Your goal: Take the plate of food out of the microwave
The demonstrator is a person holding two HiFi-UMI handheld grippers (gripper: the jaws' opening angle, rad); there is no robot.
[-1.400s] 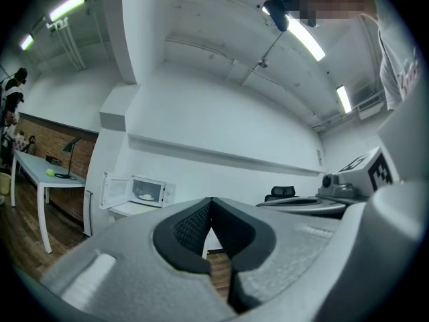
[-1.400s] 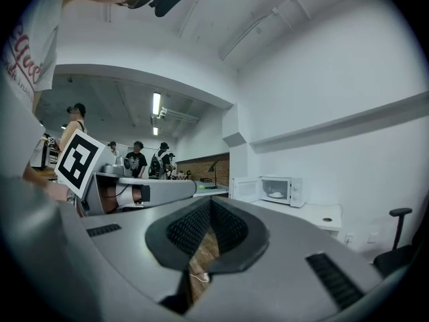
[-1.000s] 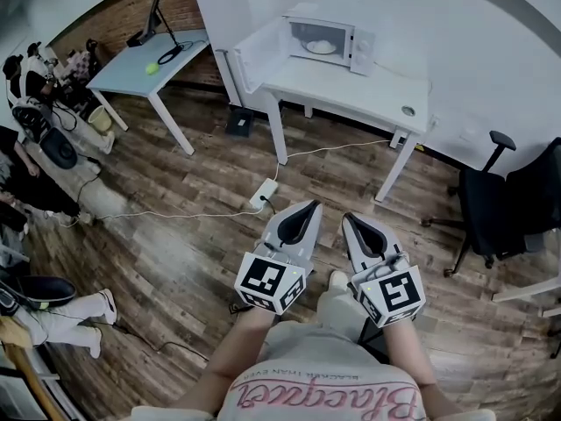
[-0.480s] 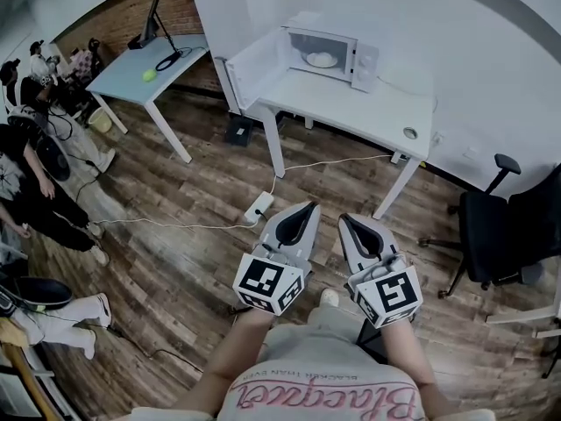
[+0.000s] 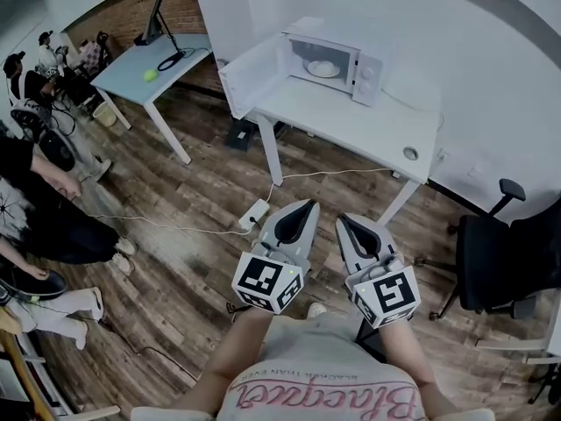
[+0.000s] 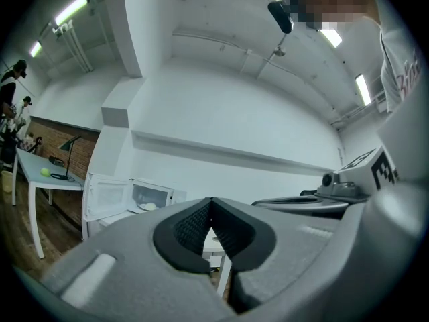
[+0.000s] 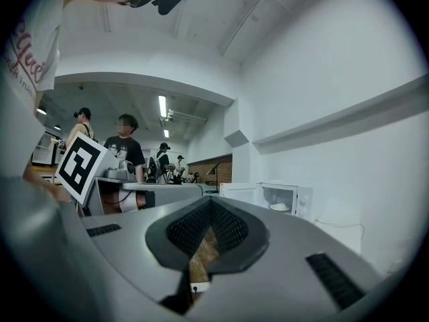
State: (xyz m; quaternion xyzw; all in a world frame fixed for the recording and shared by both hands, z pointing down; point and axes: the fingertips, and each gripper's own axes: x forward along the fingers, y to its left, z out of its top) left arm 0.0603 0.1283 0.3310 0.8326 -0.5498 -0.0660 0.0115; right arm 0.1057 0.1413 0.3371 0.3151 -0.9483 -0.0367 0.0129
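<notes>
Starting nearest the camera, two bare forearms are seen reaching forward from the bottom of the head view. The left gripper and the right gripper are held side by side over the wooden floor. Both grippers are empty and closed. In the left gripper view the dark pads are pressed together at the tip with nothing between them. In the right gripper view the pads likewise meet at the tip (only floor shows through the narrow slit lower down).

Just beyond the grippers a white power strip lies on the floor, with a cable running from it. Past that stands a white table, and a black office chair is placed off to its right.

On the table's far end a white microwave is set against the wall, with its door swung wide open to the left. The plate of food sits inside the microwave cavity, well apart from both grippers.

Farther left a pale blue table carries a green ball, and several people are gathered along the left edge.
</notes>
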